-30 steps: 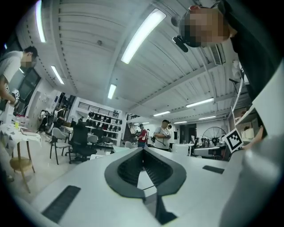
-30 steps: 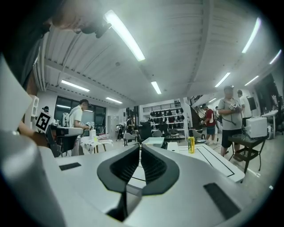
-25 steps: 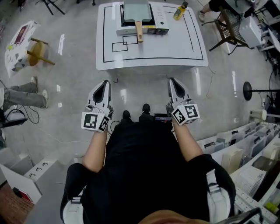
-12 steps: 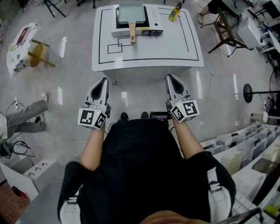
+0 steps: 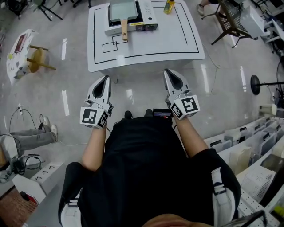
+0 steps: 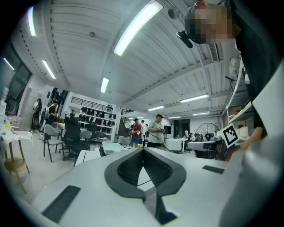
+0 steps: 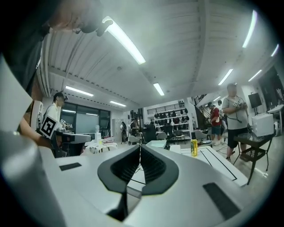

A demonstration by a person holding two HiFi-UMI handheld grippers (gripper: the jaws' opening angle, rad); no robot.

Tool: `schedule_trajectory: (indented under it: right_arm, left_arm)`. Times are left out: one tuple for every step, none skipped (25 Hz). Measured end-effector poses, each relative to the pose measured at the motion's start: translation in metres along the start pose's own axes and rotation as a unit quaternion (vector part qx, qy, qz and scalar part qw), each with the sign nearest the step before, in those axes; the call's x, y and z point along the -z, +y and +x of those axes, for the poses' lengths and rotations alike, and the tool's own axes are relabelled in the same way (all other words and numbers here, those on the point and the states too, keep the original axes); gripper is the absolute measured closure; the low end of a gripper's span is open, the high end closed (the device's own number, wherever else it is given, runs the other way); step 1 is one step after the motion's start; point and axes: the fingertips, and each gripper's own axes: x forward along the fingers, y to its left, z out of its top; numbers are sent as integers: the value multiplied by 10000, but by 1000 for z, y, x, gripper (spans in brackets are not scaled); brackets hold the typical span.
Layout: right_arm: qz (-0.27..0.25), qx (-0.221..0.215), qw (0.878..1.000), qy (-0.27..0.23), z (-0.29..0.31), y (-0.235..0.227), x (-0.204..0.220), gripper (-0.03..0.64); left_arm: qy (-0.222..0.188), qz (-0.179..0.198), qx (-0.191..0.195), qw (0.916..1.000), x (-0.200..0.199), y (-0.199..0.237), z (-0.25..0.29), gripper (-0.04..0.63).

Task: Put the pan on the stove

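A rectangular pan (image 5: 123, 9) with a wooden handle (image 5: 124, 30) sits on a white portable stove (image 5: 146, 20) at the far end of the white table (image 5: 168, 40). My left gripper (image 5: 106, 80) and right gripper (image 5: 167, 72) hang side by side over the floor, short of the table's near edge. Both are shut and hold nothing. The left gripper view shows its jaws (image 6: 143, 150) closed, with the pan (image 6: 110, 146) far ahead. From the right gripper (image 7: 140, 148) the pan (image 7: 157, 143) is likewise small and distant.
A yellow bottle (image 5: 169, 6) stands on the table right of the stove. A wooden stool (image 5: 37, 60) is on the floor to the left and a black chair (image 5: 230, 22) at the top right. A person's legs (image 5: 31, 137) lie at the left; shelving lines the right.
The table with stove and pan has slid up and left in the head view. Both grippers stay shut and level. The legs at the left have shifted downward.
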Motion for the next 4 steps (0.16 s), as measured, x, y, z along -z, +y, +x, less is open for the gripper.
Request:
schedule_trajectory:
  right_arm:
    - [16, -18, 10000, 29, -3, -1, 3, 594]
    - [33, -35, 10000, 65, -5, -3, 5, 594]
    - [52, -50, 9999, 99, -7, -4, 8, 594]
    - [72, -63, 9999, 131, -9, -5, 11, 594]
  left_arm:
    - [23, -98, -16, 9999, 3, -2, 0, 580]
    - [34, -190, -28, 9998, 5, -5, 0, 580]
    - [34, -267, -36, 9996, 6, -8, -1, 579]
    - [31, -337, -43, 9994, 7, -11, -1, 580]
